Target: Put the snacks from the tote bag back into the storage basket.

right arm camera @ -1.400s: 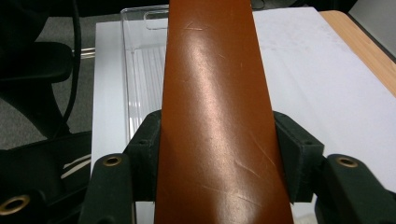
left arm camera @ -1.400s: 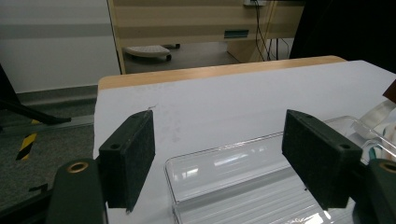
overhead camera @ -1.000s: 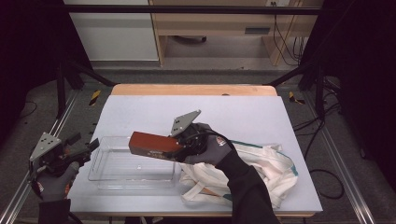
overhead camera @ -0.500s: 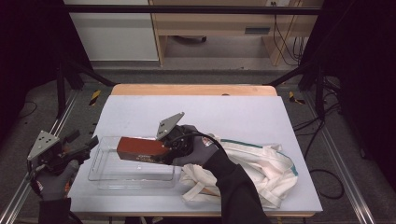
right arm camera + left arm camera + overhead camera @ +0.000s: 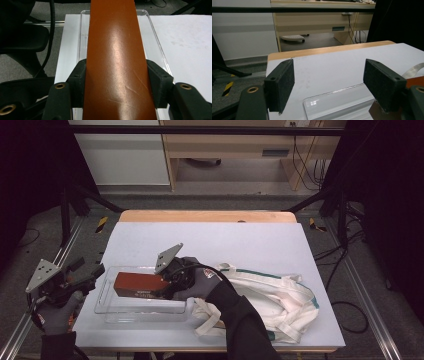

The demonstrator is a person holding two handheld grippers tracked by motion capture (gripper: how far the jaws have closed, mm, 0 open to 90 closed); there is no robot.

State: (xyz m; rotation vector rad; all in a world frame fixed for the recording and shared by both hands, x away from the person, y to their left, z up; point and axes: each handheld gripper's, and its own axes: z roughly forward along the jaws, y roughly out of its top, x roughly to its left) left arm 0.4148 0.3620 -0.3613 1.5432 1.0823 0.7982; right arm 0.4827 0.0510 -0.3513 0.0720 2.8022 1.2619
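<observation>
Left tool (image 5: 92, 272): jaws apart, nothing between them, held at the worktop's (image 5: 250, 245) left edge beside the clear plastic tray (image 5: 107, 312).
Right tool (image 5: 162, 285): clamped on the reddish-brown box (image 5: 137, 284) by its two long sides.
Box: over the tray, pointing along it.
Cloth tote bag (image 5: 270, 300): lying crumpled right of the tray.

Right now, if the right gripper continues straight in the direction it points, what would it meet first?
The right gripper, shut on the brown box, points left over the clear tray. Going straight on, the box's front end would probably meet the tray's far short wall first; depth is hard to judge, so it might pass above it.
</observation>
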